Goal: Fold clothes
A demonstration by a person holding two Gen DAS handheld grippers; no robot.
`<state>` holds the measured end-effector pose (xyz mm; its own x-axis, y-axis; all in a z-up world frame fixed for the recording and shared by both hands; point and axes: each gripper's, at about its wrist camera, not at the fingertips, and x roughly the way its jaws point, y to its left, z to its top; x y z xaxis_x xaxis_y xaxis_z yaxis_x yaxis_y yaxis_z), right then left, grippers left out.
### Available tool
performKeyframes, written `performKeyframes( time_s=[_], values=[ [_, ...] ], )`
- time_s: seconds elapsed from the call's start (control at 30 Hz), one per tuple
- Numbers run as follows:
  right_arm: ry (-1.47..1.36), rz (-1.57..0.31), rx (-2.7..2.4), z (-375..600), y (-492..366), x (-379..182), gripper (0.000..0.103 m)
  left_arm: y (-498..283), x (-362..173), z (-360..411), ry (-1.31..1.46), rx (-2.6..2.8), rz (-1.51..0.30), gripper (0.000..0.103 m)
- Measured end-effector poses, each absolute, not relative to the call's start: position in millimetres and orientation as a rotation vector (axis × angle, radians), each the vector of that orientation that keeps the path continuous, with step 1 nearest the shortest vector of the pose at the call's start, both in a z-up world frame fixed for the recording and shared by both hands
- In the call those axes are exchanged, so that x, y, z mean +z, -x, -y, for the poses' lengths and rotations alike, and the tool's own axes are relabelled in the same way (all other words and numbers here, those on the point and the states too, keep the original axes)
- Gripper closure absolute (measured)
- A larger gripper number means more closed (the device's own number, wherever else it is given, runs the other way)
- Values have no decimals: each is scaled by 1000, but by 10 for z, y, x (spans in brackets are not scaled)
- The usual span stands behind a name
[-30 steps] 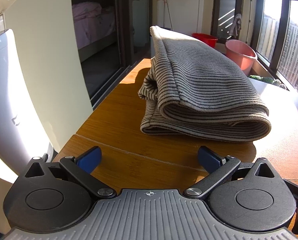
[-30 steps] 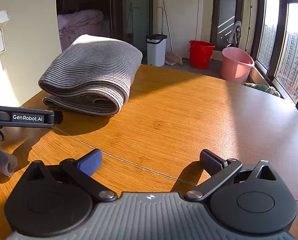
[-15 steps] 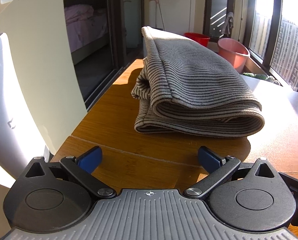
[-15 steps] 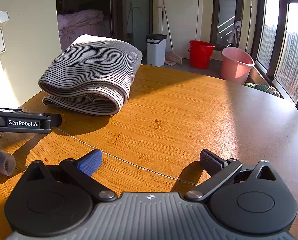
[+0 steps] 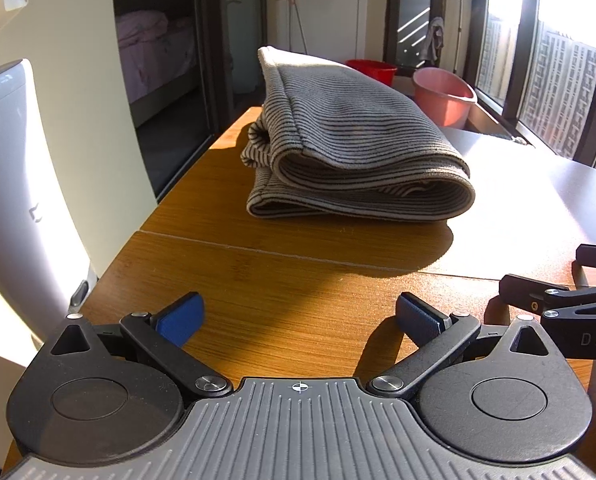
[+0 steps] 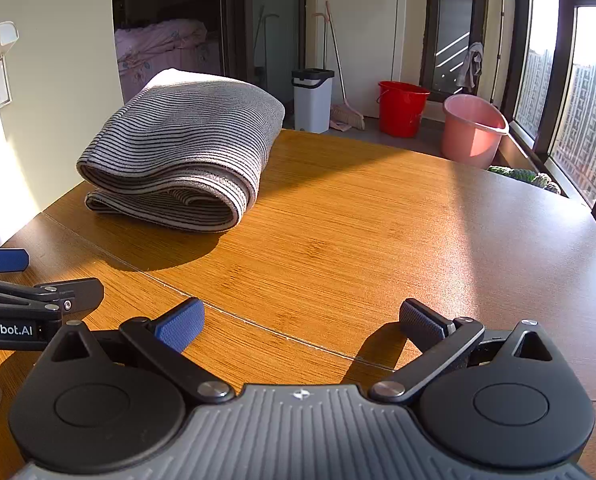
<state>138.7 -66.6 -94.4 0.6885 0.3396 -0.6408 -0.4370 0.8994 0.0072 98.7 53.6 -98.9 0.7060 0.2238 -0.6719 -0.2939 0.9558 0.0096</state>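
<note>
A grey striped garment [image 5: 350, 148] lies folded in a thick stack on the wooden table [image 5: 298, 280], towards its far left side; it also shows in the right wrist view [image 6: 181, 160]. My left gripper [image 5: 298, 316] is open and empty, low over the table, well short of the garment. My right gripper [image 6: 302, 320] is open and empty over the table's near middle, to the right of the garment. Part of the right gripper shows at the right edge of the left wrist view [image 5: 558, 304], and the left gripper shows at the left edge of the right wrist view [image 6: 37, 300].
A white appliance [image 5: 13, 184] stands at the table's left edge by the wall. Beyond the table are a red bucket [image 6: 402, 108], a pink bucket [image 6: 474, 132], a white bin [image 6: 312, 100] and a broom. Windows run along the right.
The left gripper has drawn back from the garment and swung right, so the right gripper now shows in its view. The right gripper has barely moved. The garment lies as before.
</note>
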Motion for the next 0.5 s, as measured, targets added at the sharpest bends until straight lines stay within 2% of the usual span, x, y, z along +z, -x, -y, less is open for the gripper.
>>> performKeyframes(
  time_s=[0.5],
  values=[
    [144,-686,419,612,-1364,-941,0,-888,-947,-634,169,278,-705,0]
  ],
)
